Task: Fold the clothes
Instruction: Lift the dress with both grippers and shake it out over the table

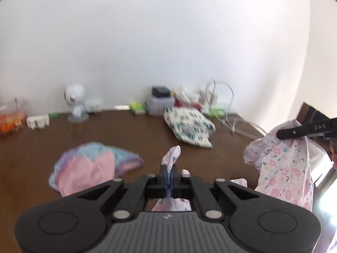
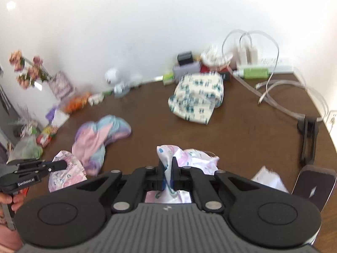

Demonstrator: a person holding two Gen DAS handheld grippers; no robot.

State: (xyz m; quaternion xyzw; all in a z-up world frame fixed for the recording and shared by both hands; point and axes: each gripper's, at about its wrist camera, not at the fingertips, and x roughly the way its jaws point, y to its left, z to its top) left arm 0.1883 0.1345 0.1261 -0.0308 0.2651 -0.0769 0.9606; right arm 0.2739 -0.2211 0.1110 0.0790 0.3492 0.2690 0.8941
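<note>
A pink floral garment (image 1: 284, 164) hangs in the air between my two grippers above the brown table (image 1: 147, 130). My left gripper (image 1: 169, 175) is shut on one end of it, a tuft sticking out past the jaws. My right gripper (image 2: 168, 171) is shut on the other end of the garment (image 2: 189, 158). In the left wrist view the right gripper (image 1: 282, 133) shows at the right, cloth draped under it. In the right wrist view the left gripper (image 2: 63, 164) shows at the lower left, holding cloth.
A pastel pink-blue-purple garment (image 1: 94, 164) lies crumpled left of centre. A folded cream garment with teal print (image 1: 189, 126) lies farther back. Small boxes, a white fan (image 1: 74, 103), cables (image 2: 273, 88) and flowers (image 2: 27, 69) line the wall. A black stand (image 2: 307, 137) is at the right edge.
</note>
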